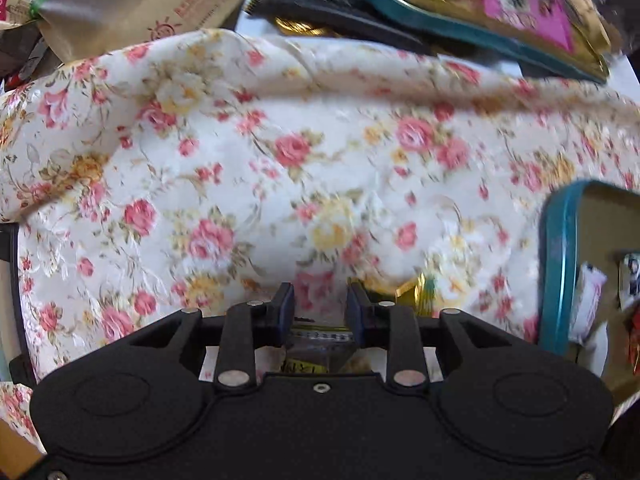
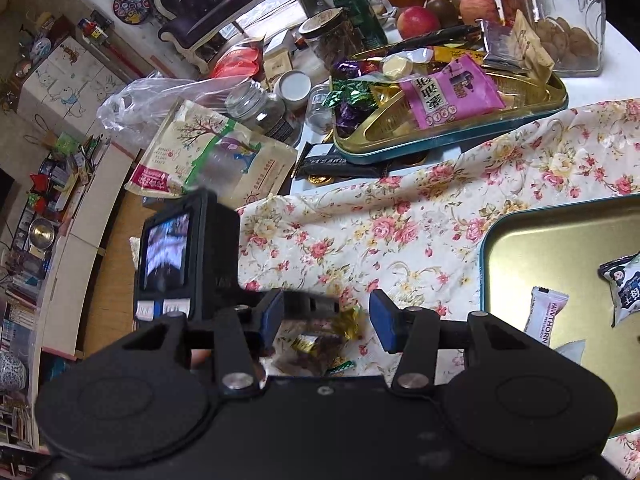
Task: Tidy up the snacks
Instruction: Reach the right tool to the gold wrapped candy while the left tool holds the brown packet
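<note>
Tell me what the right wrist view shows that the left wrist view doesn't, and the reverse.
Only the right wrist view shows the apples, the green can, the glass jar, the clear plastic bag and the left gripper's camera body.

Only the left wrist view shows the left gripper, its jaws narrow around a gold-wrapped candy; a firm grip is unclear.

Both show the floral cloth, the full teal tin, the nearer teal tin holding few snacks, and the beige pouch.
</note>
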Demonstrator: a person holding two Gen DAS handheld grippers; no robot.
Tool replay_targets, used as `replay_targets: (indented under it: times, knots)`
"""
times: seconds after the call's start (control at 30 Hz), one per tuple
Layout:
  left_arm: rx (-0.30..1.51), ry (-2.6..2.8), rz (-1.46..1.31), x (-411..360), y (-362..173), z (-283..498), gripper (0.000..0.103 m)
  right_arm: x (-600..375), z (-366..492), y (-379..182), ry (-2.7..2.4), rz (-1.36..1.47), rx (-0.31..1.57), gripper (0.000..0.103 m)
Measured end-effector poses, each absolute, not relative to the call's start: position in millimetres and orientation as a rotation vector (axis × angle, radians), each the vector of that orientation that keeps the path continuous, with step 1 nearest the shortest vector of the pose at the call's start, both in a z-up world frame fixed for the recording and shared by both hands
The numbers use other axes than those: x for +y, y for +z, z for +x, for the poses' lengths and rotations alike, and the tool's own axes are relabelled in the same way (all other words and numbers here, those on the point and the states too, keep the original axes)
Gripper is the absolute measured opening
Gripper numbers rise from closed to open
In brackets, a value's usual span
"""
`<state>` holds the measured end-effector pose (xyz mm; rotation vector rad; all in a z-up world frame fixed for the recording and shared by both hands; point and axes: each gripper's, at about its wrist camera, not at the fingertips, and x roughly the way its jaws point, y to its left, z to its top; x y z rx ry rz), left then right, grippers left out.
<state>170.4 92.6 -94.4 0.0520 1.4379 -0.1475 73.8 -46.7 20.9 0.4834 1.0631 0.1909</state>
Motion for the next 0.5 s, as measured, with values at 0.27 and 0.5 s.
replay_targets:
  times: [0.27,0.5]
  knots:
    - [1.381,-0.102,0.019,93.4,-62.5,130.2,0.038,-50.8,73.0,26.2,0.188,0.500,1.046,0.051]
    - [1.383,-0.109,0.013,102.2,-40.5,112.8,0.047,-51.8,76.0,25.6,0.167,0.511,1.048,0.051]
